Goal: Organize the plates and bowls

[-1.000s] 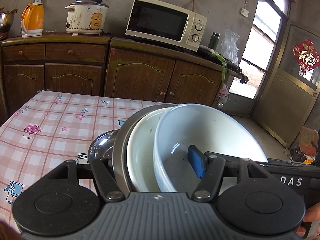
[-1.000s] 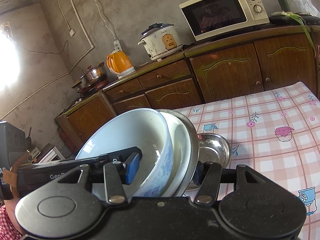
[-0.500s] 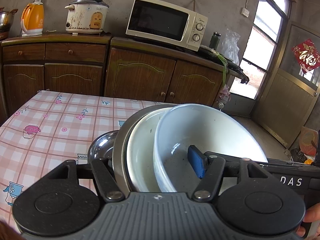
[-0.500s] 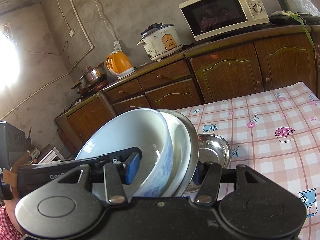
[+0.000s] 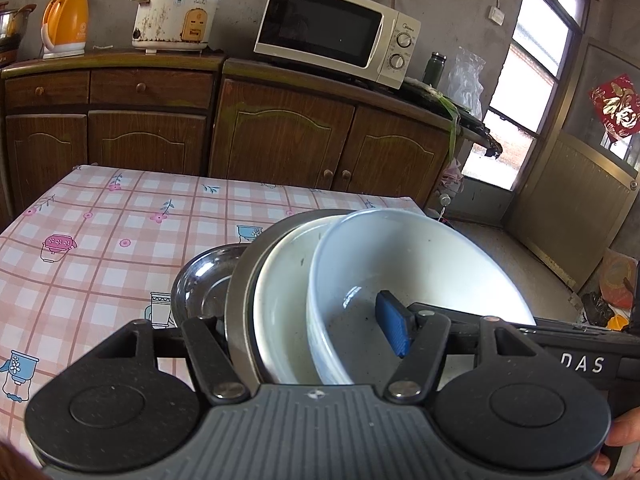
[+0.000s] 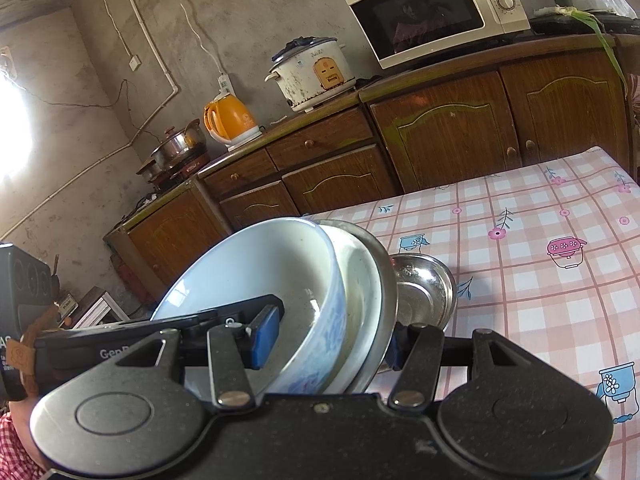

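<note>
A blue-patterned white bowl (image 5: 400, 256) (image 6: 248, 272), a white plate (image 5: 280, 300) (image 6: 360, 280) and a steel plate (image 5: 240, 292) (image 6: 382, 264) are nested and stand tilted on edge above the table. My left gripper (image 5: 306, 326) is shut on this stack: its blue pad (image 5: 394, 328) presses inside the bowl and its other finger is hidden behind the steel plate. In the same way my right gripper (image 6: 330, 342) is shut on the stack, blue pad (image 6: 264, 336) inside the bowl. A small steel dish (image 5: 204, 280) (image 6: 424, 284) lies on the table just behind the stack.
The table carries a pink checked cloth (image 5: 100, 240) (image 6: 540, 208). Brown cabinets (image 5: 280, 136) behind it hold a microwave (image 5: 332, 28), a rice cooker (image 5: 172, 12) and an orange kettle (image 5: 66, 20). A window and a door are on the right.
</note>
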A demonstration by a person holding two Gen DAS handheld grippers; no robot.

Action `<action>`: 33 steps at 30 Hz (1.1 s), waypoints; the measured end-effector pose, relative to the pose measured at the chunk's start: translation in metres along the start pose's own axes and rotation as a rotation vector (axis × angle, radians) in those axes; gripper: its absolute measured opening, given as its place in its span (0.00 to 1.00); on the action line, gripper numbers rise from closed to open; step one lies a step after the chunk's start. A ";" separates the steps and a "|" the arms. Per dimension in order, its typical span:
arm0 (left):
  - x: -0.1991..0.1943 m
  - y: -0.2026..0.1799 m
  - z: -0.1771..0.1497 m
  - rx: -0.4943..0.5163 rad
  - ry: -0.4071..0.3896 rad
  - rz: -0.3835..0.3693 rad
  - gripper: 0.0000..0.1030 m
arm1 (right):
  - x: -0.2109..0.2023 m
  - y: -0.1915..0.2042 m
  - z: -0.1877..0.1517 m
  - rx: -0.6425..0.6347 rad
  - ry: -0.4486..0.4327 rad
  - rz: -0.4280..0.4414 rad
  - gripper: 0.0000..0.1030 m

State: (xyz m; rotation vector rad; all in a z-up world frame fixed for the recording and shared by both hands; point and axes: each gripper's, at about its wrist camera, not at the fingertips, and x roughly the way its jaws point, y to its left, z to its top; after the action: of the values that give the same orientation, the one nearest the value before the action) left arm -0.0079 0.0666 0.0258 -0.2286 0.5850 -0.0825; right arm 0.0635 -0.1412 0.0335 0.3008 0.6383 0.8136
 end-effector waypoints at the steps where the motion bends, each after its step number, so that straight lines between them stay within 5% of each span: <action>1: 0.000 0.000 0.000 0.000 0.001 0.001 0.64 | 0.002 0.000 -0.001 0.001 0.001 0.000 0.63; 33: 0.021 0.010 -0.001 -0.022 0.040 0.019 0.64 | 0.029 -0.015 -0.005 0.023 0.036 0.008 0.63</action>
State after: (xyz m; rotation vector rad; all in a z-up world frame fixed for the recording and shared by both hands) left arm 0.0086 0.0729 0.0114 -0.2430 0.6285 -0.0620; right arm 0.0838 -0.1297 0.0101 0.3106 0.6811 0.8209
